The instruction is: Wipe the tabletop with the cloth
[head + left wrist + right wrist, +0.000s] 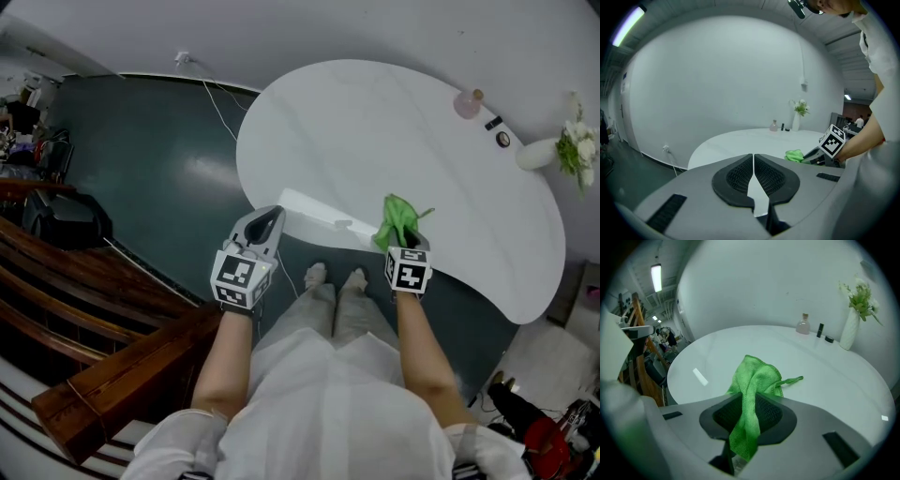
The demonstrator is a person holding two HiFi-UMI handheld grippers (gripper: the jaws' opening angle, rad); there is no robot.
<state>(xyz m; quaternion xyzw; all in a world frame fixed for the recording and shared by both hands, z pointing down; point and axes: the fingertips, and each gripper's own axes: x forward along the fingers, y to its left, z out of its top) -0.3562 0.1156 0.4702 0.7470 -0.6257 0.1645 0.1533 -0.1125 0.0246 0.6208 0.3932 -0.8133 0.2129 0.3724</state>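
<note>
Bare forearms (230,361) come up from the bottom of the head view, each ending in a gripper whose cube (409,269) bears black-and-white square markers. At left, the left gripper (267,217) sits just beside the rim of the white table (375,131). At the near edge, the right gripper (405,242) has the green cloth (399,220) standing out of it, long axis pointing away from the person. Along the far edge are a pink bottle (468,102), two small dark things (494,123) and a white vase (539,153) with flowers. A wooden bench (103,309) lies well to the left

From the left gripper view, the jaws are together with nothing between them. Beyond, the cloth (793,155) shows at the right, at the table's edge

From the right gripper view, the jaws are clamped on the cloth (754,385). It runs lengthwise between them, bunched end sticking forward over the table and a thin corner pointing right. Bottle and vase stand well apart behind it
</note>
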